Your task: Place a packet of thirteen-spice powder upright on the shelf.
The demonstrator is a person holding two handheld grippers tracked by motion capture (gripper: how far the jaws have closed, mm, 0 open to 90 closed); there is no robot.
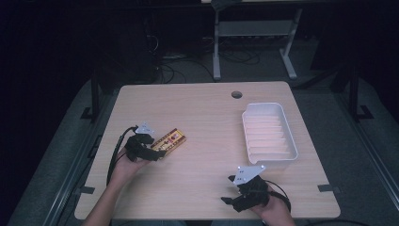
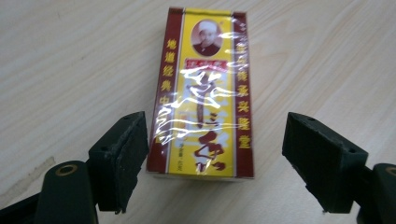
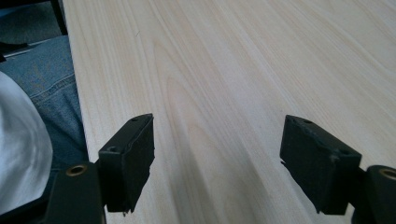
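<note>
Item: flat box (image 2: 201,93), yellow face with dark red borders and printed characters, wrapped in clear glossy film. Lay flat on the counter (image 1: 207,113), near end just between the fingers (image 2: 119,158) of the left gripper (image 2: 215,161), long axis running straight away from them. Left finger close beside the box's left edge, perhaps brushing it; right finger well apart from the right edge. Stood wide open, nothing gripped.

Right gripper (image 3: 217,161): fingers (image 3: 128,158) likewise spread wide, nothing between them but bare counter, near the edge closest to the person. Seen from above, gripper (image 1: 247,193) well apart from the box (image 1: 169,140).

Also present: white ribbed tray (image 1: 269,133), lying beyond the right fingers, far from the left ones.

Handling, judged: light, stiff cardboard, likely to keep its shape under a moderate squeeze but to dent under a hard one. Film slick, so prone to slipping in a loose hold. Best taken across the two long red-bordered sides, nearer the middle of the length than the end, to avoid tipping when lifted.
</note>
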